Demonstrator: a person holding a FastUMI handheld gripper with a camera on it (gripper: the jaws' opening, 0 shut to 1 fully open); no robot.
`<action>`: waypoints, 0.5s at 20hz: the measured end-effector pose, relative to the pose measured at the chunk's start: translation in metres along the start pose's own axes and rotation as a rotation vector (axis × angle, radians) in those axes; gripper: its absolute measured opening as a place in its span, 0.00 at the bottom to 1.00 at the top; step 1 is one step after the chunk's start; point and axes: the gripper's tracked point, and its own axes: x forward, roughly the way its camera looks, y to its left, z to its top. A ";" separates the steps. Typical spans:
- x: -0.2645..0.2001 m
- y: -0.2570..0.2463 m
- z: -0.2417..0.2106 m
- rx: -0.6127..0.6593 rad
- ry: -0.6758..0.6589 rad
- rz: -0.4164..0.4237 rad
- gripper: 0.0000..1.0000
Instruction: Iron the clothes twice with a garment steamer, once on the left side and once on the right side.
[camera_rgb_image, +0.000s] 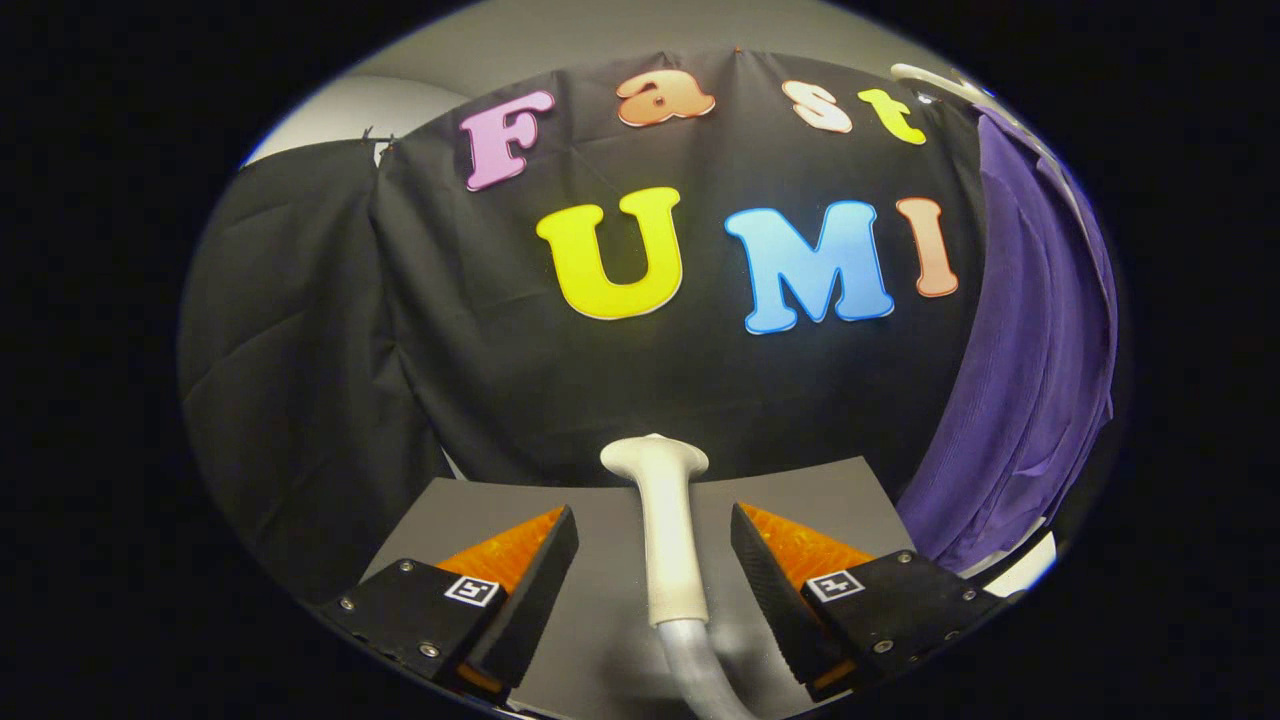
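Between my spread jaws, which grip nothing, the garment steamer (665, 530) lies on the tabletop (600, 590); closing off-centre could roll its handle aside, I judge.

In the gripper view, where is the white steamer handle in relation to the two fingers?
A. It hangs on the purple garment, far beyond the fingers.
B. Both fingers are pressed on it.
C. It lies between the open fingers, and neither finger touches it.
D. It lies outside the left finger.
C: the steamer handle stands in the gap of the gripper, with grey table showing between it and each finger, so the fingers are open and not yet closed on it.
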 end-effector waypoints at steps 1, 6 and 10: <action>0.012 -0.001 -0.004 0.013 0.030 -0.009 0.95; 0.061 -0.001 -0.019 0.169 0.192 -0.026 0.93; 0.082 -0.001 -0.034 0.220 0.293 -0.026 0.92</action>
